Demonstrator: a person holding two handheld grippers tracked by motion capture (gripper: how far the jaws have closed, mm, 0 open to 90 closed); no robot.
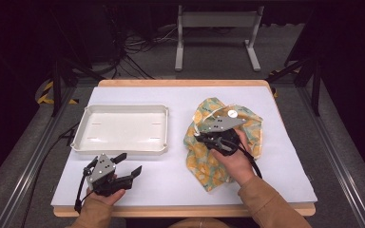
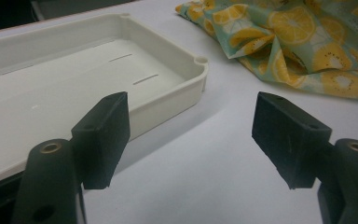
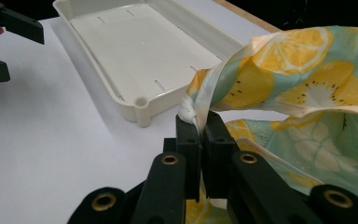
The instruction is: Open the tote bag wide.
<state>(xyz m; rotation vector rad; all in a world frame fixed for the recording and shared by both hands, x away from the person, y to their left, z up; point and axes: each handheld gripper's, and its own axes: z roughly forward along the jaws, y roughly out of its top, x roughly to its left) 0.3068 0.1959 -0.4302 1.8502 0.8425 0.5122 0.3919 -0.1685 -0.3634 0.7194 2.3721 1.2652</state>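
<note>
— So, what is lying around the right gripper (image 3: 199, 122)?

— Its jaws are pinching a bunched edge of the lemon-print cloth (image 3: 303, 79), which is draping to its right. The corner of the white tray (image 3: 140, 108) is sitting just to its left, with bare white table (image 3: 51, 154) running wide beyond.

— And the left gripper (image 2: 191, 135)?

— Its jaws are standing wide apart, gripping nothing. The tray's rim is lying just past its left jaw, the cloth well ahead to the right, open table between.

— How are the hands sitting?

— From above, the right hand (image 1: 235, 161) is resting over the cloth's middle; the left hand (image 1: 105, 194) is hovering by the near table edge.
</note>
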